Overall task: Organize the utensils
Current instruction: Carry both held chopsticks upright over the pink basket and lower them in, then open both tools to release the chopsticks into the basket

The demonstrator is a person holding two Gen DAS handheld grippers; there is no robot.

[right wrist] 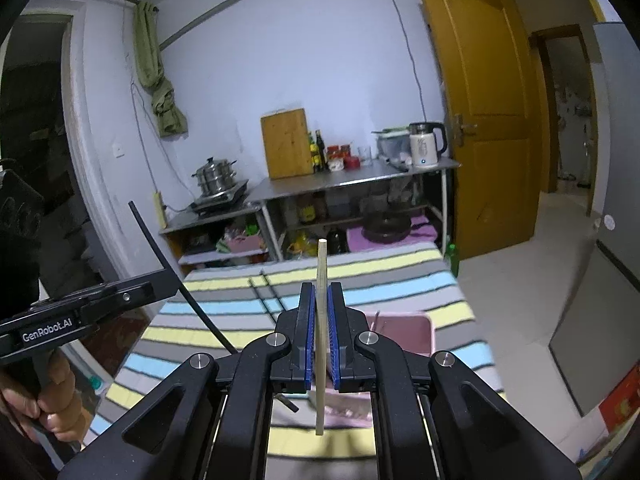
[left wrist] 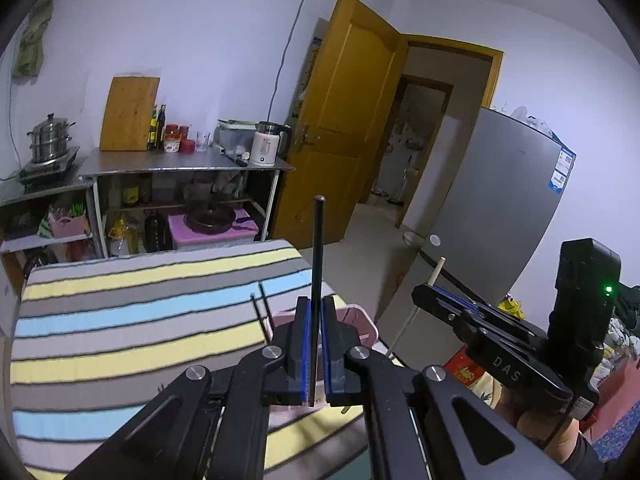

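Observation:
My left gripper (left wrist: 315,304) is shut on a black chopstick (left wrist: 318,248) that stands upright above the striped table. My right gripper (right wrist: 321,290) is shut on a pale wooden chopstick (right wrist: 321,280), also upright. Each gripper shows in the other's view: the right one (left wrist: 424,290) with the wooden chopstick (left wrist: 435,274), the left one (right wrist: 152,282) with the black chopstick (right wrist: 160,256). A pink bin (left wrist: 360,320) sits under the grippers and also shows in the right wrist view (right wrist: 404,332). Two dark chopsticks (left wrist: 260,312) lie on the cloth beside it.
The table has a striped cloth (left wrist: 120,320). Behind it stand metal shelves (left wrist: 180,164) with a cutting board, bottles, a kettle and a steamer pot. An open yellow door (left wrist: 348,120) and a grey fridge (left wrist: 500,208) are to the right.

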